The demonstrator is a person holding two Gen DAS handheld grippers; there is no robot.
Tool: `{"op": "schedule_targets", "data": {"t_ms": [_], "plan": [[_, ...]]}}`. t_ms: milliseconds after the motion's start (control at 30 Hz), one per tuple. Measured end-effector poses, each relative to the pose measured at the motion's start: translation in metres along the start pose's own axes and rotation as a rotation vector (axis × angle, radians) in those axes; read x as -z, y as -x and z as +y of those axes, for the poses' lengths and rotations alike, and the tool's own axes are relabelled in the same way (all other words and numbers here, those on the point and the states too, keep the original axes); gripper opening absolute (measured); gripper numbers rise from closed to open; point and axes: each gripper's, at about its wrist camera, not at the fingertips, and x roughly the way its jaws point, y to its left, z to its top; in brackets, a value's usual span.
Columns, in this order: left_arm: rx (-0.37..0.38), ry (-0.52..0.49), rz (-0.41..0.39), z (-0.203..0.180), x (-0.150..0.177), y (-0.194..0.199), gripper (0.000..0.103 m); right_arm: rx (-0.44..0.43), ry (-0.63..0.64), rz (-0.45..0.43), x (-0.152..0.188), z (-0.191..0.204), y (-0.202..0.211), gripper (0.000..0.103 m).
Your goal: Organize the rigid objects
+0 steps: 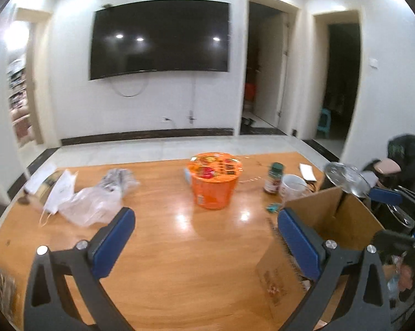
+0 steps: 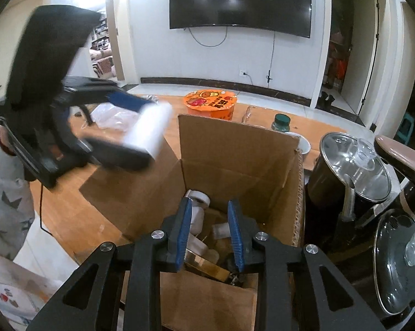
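Observation:
My left gripper point(image 1: 206, 215) hangs open above the wooden table point(image 1: 166, 248), nothing between its blue pads. Ahead of it stands an orange instant-noodle cup point(image 1: 214, 182); right of that are a green-lidded jar point(image 1: 273, 178) and a white mug point(image 1: 293, 186). An open cardboard box point(image 2: 235, 151) holds a white tape roll point(image 2: 199, 197), white containers and a golden packet point(image 2: 204, 264). My right gripper point(image 2: 210, 212) is open over the box, holding nothing. In the right wrist view a blurred white cylinder point(image 2: 152, 127) shows at the left gripper's tips; I cannot tell if it touches them.
Clear plastic bags point(image 1: 97, 201) and a white face mask point(image 1: 58, 195) lie at the table's left. Two dark pots with glass lids point(image 2: 353, 162) point(image 2: 400, 262) stand right of the box. A person's grey sleeve point(image 2: 5, 193) is at the left edge.

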Motion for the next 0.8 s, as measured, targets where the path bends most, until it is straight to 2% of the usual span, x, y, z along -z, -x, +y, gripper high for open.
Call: {"op": "schedule_targets", "data": {"t_ms": [267, 667, 800], "plan": [[-0.052, 0.034, -0.006, 0.0098, 0.0086, -0.0005, 0.102, 0.011, 0.015, -0.004, 0.0037, -0.0058, 0.0045, 0.028], [-0.063, 0.041, -0.003, 0.0138, 0.0112, 0.0007, 0.102, 0.013, 0.024, -0.009, 0.0035, -0.0065, 0.0064, 0.03], [-0.064, 0.042, -0.011, 0.014, 0.0099, 0.0009, 0.102, 0.009, 0.021, -0.008, 0.0026, -0.0067, 0.0055, 0.037]]}}
